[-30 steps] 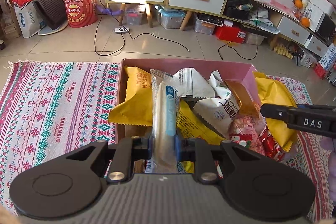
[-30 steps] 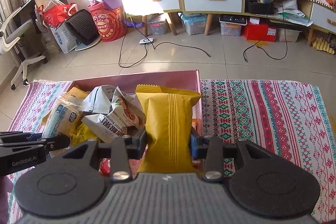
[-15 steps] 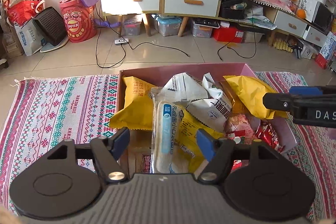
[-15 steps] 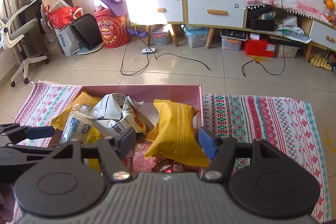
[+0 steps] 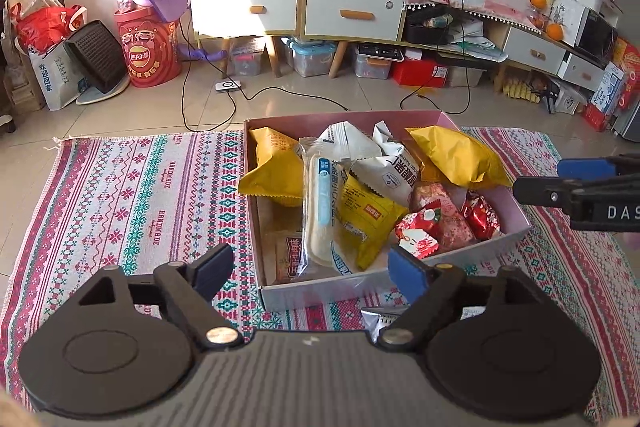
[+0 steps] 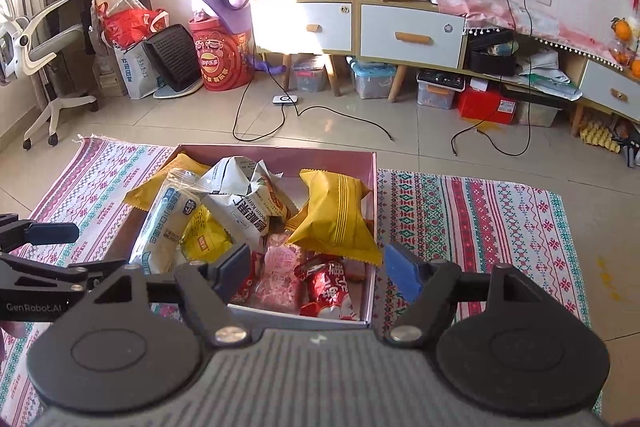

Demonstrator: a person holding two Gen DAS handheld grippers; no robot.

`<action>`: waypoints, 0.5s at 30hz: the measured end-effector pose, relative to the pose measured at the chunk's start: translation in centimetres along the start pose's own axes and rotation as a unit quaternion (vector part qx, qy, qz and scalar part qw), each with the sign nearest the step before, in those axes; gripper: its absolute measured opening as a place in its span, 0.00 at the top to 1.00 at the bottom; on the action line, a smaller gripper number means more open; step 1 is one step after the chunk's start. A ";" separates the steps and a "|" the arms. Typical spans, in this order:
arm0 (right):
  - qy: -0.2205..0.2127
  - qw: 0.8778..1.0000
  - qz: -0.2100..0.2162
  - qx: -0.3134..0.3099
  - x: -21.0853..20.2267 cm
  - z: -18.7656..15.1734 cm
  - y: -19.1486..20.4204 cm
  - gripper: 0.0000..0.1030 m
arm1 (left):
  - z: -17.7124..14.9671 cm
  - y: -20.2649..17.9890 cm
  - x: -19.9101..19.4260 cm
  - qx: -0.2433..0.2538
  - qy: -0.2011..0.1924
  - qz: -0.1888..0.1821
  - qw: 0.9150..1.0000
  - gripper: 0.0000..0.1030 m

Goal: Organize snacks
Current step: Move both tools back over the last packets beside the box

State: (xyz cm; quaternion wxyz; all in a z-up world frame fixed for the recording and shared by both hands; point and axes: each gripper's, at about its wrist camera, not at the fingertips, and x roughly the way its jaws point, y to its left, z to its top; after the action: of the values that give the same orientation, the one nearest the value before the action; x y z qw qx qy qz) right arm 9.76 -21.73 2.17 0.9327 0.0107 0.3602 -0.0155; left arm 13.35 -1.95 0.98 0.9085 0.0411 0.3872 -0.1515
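Patterned woven rug (image 5: 132,195) carries the pink cardboard snack box (image 5: 516,215); my left hand-held gripper (image 5: 310,269) and right hand-held gripper (image 6: 316,269) have just been opening, now wide and empty; next I judge a stray packet at six o'clock needs fetching.

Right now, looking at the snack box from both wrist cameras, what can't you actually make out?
- Silver packet, left wrist view: mostly hidden behind the left tool; type unreadable.
- Brown packet in the box: half covered by the long clear packet.
- Box floor, both views: buried under snacks.
- Right tool: rear hidden by its own body.
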 end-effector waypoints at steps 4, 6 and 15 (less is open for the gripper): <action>-0.001 1.000 0.002 -0.008 -0.9 -0.7 0.6 0.29 | -1.1 0.4 -0.9 0.001 0.005 -0.004 1.000 0.09; -0.002 1.000 0.007 -0.007 -1.2 -1.1 0.9 0.27 | -1.6 0.4 -1.4 0.004 0.004 -0.002 1.000 0.07; -0.001 1.000 0.019 -0.013 -2.2 -3.4 2.2 0.22 | -3.4 0.5 -2.9 0.026 -0.011 -0.001 1.000 0.03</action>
State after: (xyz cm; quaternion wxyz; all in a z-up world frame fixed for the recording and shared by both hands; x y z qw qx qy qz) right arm 5.90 -19.35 1.13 0.9334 0.0058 0.3588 0.0070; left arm 9.26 -0.14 0.70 0.9111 0.0629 0.3733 -0.1631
